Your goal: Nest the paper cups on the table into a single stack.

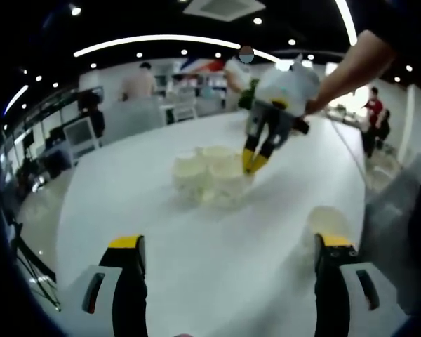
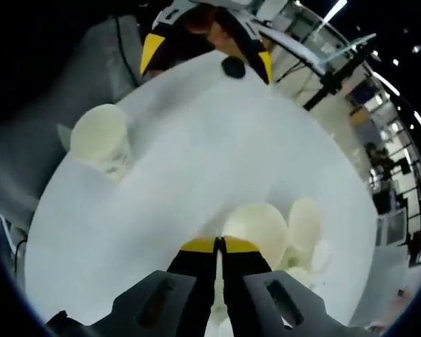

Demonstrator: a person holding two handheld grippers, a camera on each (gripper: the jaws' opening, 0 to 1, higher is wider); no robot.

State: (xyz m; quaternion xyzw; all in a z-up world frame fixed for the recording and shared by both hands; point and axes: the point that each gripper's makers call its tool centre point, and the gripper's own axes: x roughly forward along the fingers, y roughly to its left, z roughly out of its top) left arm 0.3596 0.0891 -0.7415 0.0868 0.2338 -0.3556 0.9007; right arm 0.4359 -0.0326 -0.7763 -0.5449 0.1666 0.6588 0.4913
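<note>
A: Where are the paper cups (image 1: 212, 175)?
B: Pale cream, clustered mid-tabletop (image 1: 161, 232); one lone cup (image 2: 100, 137) stands apart.
A: The tongs?
B: Right tongs (image 2: 219, 245) pressed together at the cluster; whether they pinch a rim, I cannot tell. Left tongs (image 1: 231, 254) spread wide, empty.

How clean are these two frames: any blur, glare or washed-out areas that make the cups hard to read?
Left gripper view: soft overall, ceiling strip lights flare, and the cluster of cups nearly blends into the bright white table; the right gripper above them is slightly smeared. Right gripper view: strong fisheye bending, the table overexposed, the lone cup pale but readable.
</note>
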